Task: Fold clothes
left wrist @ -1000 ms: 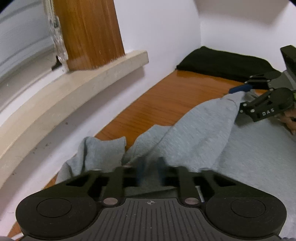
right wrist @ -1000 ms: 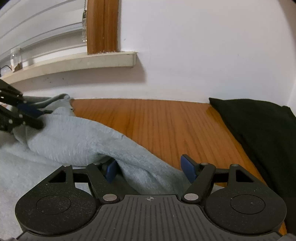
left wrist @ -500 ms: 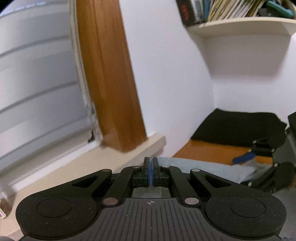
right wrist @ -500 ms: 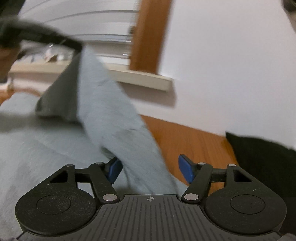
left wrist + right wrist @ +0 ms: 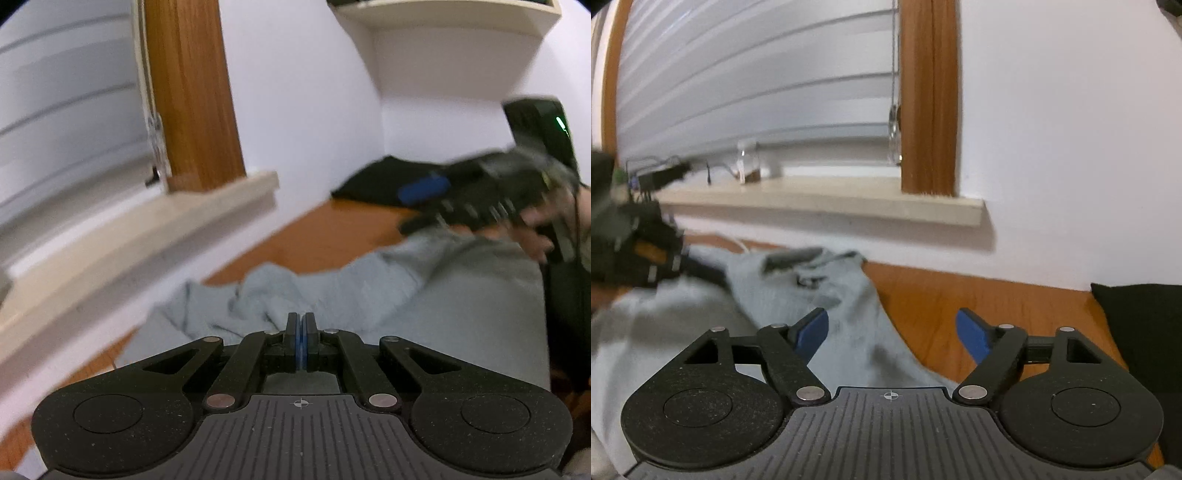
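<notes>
A light grey garment point(image 5: 424, 295) lies crumpled on the wooden table point(image 5: 325, 236); it also shows in the right wrist view point(image 5: 842, 295). My left gripper point(image 5: 300, 325) is shut with its blue pads pressed together; grey cloth lies just below and ahead of the tips, and whether any is pinched I cannot tell. My right gripper point(image 5: 892, 330) is open and empty, above the garment's right edge. The right gripper shows blurred in the left wrist view point(image 5: 480, 192). The left gripper shows blurred at the left of the right wrist view point(image 5: 635, 251).
A folded black garment point(image 5: 1137, 325) lies at the table's far right, against the white wall. A pale window sill point(image 5: 827, 199) with a small jar point(image 5: 748, 162) runs behind the table, under white blinds and a wooden frame point(image 5: 929, 96). A shelf point(image 5: 443, 14) hangs above.
My left gripper closed, lifted the cloth high, then came back down toward the table. My right gripper stayed open, rose and drew back from the cloth. The garment's raised edge has dropped.
</notes>
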